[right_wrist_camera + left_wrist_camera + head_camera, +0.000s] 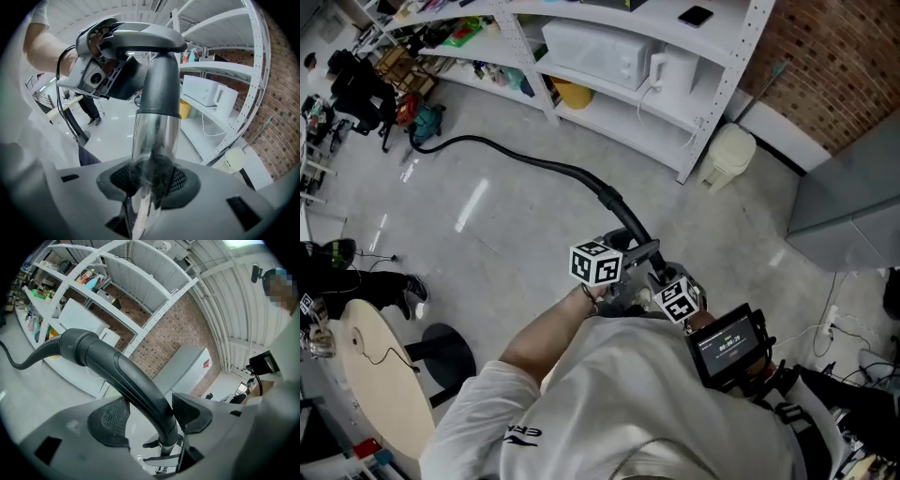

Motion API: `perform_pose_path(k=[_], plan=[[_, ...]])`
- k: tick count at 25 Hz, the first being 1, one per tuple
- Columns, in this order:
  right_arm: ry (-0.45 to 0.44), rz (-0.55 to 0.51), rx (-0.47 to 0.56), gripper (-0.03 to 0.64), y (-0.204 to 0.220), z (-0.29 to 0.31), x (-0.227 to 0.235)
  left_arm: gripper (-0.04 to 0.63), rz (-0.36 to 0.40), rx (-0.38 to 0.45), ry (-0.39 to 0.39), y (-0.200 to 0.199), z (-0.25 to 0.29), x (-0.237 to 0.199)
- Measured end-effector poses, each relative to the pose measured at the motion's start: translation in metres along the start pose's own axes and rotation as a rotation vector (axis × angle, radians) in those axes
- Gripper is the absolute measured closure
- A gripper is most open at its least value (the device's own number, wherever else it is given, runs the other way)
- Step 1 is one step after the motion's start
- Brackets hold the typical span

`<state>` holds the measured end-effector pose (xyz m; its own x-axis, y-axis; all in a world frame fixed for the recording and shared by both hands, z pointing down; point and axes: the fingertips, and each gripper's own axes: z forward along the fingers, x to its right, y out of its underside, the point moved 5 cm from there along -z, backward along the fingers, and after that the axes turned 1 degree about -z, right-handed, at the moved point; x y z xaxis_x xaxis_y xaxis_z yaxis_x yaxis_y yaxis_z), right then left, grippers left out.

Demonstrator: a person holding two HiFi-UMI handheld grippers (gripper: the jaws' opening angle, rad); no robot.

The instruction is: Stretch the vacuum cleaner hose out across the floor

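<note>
Black hose (534, 164) trails in a loose curve across the floor (516, 253) from the shelving (619, 117), so the stretch looks partly done, bends left to straighten. Left tool (152, 417) clamps its curved handle (124, 373); right tool (150, 183) clamps the chrome tube (154, 136).

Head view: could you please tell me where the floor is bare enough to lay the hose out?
Bare floor lies between the hose and the round table, and a strip between hose and shelving rack. Crowded: the cluttered top-left corner and the cables at lower right.
</note>
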<state>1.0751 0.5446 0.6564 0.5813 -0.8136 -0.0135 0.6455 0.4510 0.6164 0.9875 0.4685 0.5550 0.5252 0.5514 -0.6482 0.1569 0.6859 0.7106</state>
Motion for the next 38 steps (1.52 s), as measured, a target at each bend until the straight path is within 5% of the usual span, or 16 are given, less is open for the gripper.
perform_pose_path(k=[12, 24, 30, 38], plan=[[-0.038, -0.047, -0.035, 0.482, -0.022, 0.011, -0.034, 0.342, -0.054, 0.092, 0.014, 0.0, -0.042, -0.009], [-0.083, -0.093, -0.183, 0.479, -0.052, 0.032, -0.096, 0.359, -0.07, 0.131, 0.023, 0.009, -0.109, -0.017], [-0.16, -0.124, -0.271, 0.479, -0.047, 0.015, -0.08, 0.357, -0.143, 0.14, -0.017, 0.005, -0.092, -0.014], [-0.181, -0.157, -0.301, 0.479, -0.013, 0.006, -0.087, 0.357, -0.12, 0.142, -0.027, 0.031, -0.084, 0.011]])
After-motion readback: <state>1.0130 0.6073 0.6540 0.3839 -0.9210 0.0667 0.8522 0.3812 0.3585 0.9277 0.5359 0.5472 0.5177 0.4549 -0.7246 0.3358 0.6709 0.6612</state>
